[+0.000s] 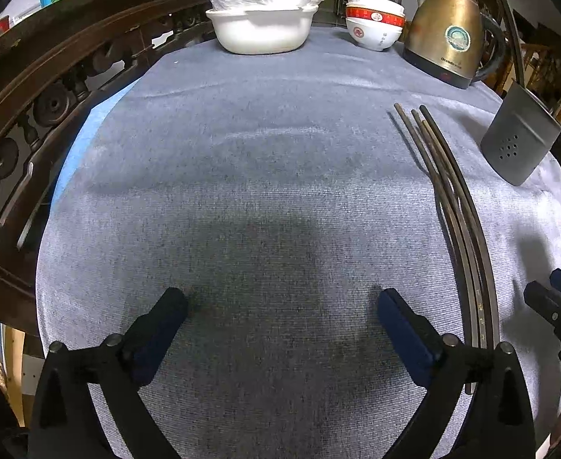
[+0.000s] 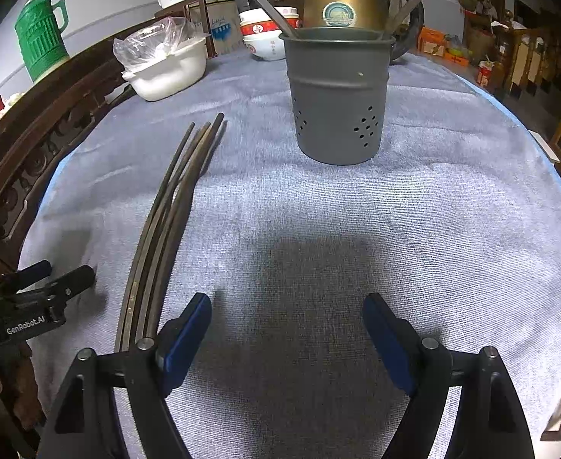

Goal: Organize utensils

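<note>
Left wrist view: the left gripper (image 1: 280, 306) hung over bare grey-blue cloth, its jaws wide apart and nothing between them.
Right wrist view: the right gripper (image 2: 286, 311) was also released, jaws apart over empty cloth, with nothing grasped.
Task's things: a bundle of long dark wooden chopsticks (image 1: 448, 191) lay flat on the grey-blue tablecloth (image 1: 261, 153), right of the left gripper and left of the right one, between the two tools.
Holder: a grey perforated metal utensil cup (image 2: 339, 103) stood upright on the far side, just right of the chopsticks' far tips and apart from them.
Why so placed: the chopsticks lay side by side with their near ends gathered, probably laid out for picking; the cup stood close by, likely as their destination.
Why so held: both grippers pointed steeply down at the cloth, seemingly ready to descend on the sticks.
Only right view showed: utensil handles already standing in the cup, and a green plastic jug (image 2: 41, 36) at far left.
Only left view showed: the whole gold-coloured electric kettle (image 1: 448, 34); the right view saw just its body behind the cup.
Both views: a white ceramic dish (image 1: 261, 26) holding a clear bag, and stacked red-banded bowls (image 1: 374, 21).
</note>
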`<state>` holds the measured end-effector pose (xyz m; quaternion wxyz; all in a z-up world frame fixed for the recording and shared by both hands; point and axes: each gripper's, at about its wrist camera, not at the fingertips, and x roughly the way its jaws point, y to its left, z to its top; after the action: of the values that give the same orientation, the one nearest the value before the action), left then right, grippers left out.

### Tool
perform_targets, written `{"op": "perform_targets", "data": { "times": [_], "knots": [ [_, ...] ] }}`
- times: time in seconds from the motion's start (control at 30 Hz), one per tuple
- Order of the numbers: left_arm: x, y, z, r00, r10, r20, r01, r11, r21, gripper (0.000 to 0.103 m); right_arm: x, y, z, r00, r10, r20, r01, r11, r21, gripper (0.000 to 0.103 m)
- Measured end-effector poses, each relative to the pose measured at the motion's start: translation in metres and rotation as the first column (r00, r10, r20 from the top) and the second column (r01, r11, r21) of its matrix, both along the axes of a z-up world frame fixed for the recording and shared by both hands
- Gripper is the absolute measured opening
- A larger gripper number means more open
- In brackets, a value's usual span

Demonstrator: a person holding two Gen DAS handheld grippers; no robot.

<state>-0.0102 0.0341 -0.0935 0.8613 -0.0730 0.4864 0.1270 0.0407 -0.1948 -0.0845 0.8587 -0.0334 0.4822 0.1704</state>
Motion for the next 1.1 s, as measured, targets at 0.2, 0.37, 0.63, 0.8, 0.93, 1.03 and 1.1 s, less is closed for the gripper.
{"op": "perform_targets", "data": {
  "times": [0.2,0.37,0.63,0.8,0.93,1.03,1.1],
  "knots": [
    [-0.004,-0.001,0.003,1.000,0.006,-0.023,-0.006,1.000,-0.010,0.101,0.003,-0.003,0.001,1.000,-0.004,-0.021,0.004,1.000,0.012,0.084],
    [-0.010,-0.001,0.006,1.000,0.005,-0.018,-0.006,0.999,-0.033,0.101,0.008,-0.003,0.006,1.000,-0.004,-0.020,0.004,1.000,0.026,0.084],
    [-0.012,0.003,0.011,1.000,0.022,0.003,-0.022,1.000,0.000,0.101,0.009,0.005,0.011,1.000,0.006,0.003,-0.006,1.000,0.020,0.084],
    [-0.012,0.010,0.004,0.999,0.035,-0.010,-0.035,0.999,-0.014,0.101,0.011,0.008,0.017,1.000,0.012,0.008,-0.012,1.000,0.016,0.083],
    [-0.015,0.012,0.002,0.999,0.046,-0.007,-0.047,0.999,-0.025,0.101,0.015,0.021,0.025,0.999,0.049,0.007,-0.049,0.999,0.023,0.083],
    [-0.015,0.012,0.003,0.999,0.042,-0.006,-0.042,0.999,-0.029,0.101,0.023,0.035,0.028,0.997,0.080,-0.008,-0.080,0.996,0.046,0.083],
    [-0.016,0.012,0.003,0.999,0.042,-0.006,-0.042,0.999,-0.026,0.101,0.030,0.045,0.028,0.996,0.093,-0.013,-0.092,0.994,0.061,0.079]
  ]
}}
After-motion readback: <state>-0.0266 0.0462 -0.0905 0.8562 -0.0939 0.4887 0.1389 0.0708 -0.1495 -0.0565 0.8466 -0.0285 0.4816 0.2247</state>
